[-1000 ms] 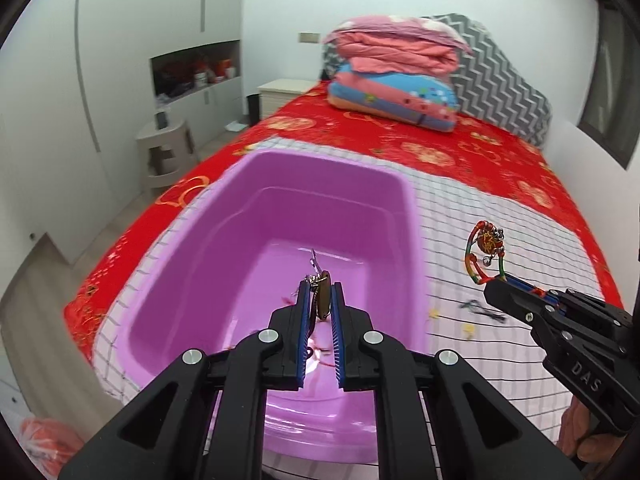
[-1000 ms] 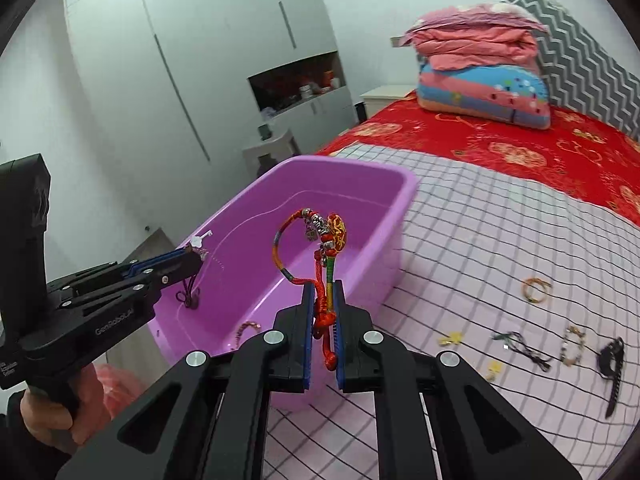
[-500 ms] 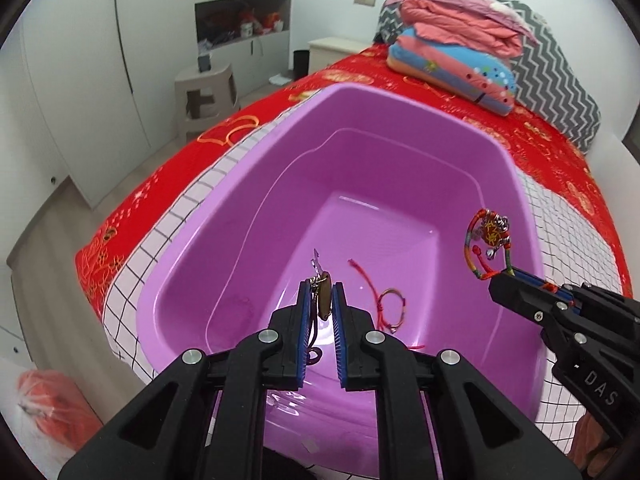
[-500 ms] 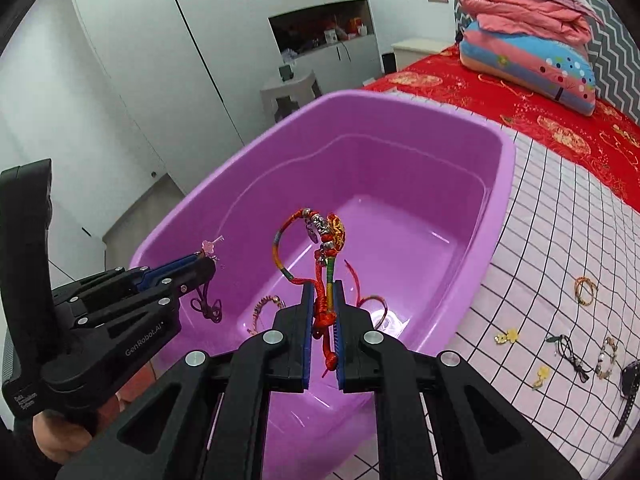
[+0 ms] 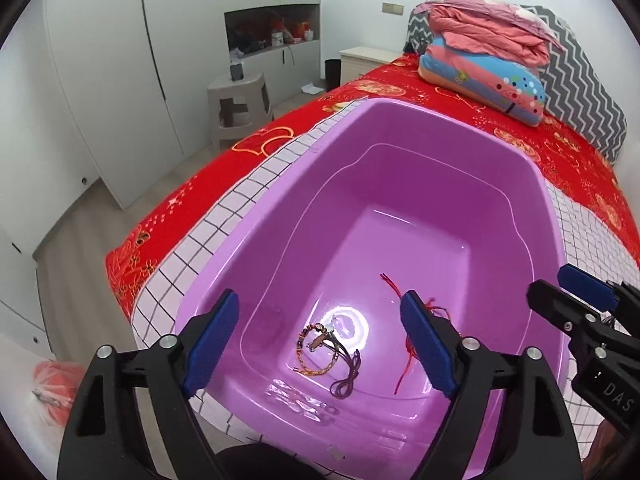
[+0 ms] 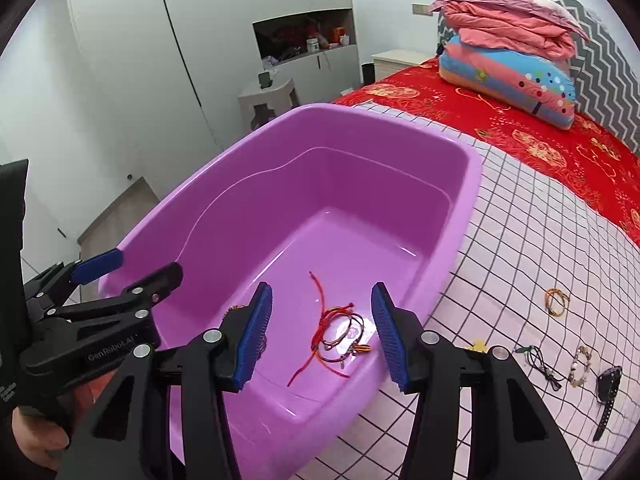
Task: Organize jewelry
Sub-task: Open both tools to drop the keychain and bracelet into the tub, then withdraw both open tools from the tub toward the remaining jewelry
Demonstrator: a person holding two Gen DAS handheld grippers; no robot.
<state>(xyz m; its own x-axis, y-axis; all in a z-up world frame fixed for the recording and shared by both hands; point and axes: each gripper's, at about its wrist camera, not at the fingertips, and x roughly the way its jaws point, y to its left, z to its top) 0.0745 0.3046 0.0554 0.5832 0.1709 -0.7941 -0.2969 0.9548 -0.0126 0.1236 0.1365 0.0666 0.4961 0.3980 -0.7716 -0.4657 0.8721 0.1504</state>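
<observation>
On the floor of the glossy purple plastic tub we see a woven brown bracelet with a dark cord and a tangle of red string bracelets, while several small pieces lie unsorted on the checked white sheet beside it, so we judge the task partly done. Our left gripper and right gripper both tilt down over the tub, jaws opening with nothing pinched between them.

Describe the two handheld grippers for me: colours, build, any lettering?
Both are black plastic scissor-style frames with silver bolts and ribbed blue pads. The left gripper carries white lettering, seemingly "GenRoboAI", seen in the right wrist view. The right gripper shows "DAS" in the left wrist view. No cables or sleeves visible.
</observation>
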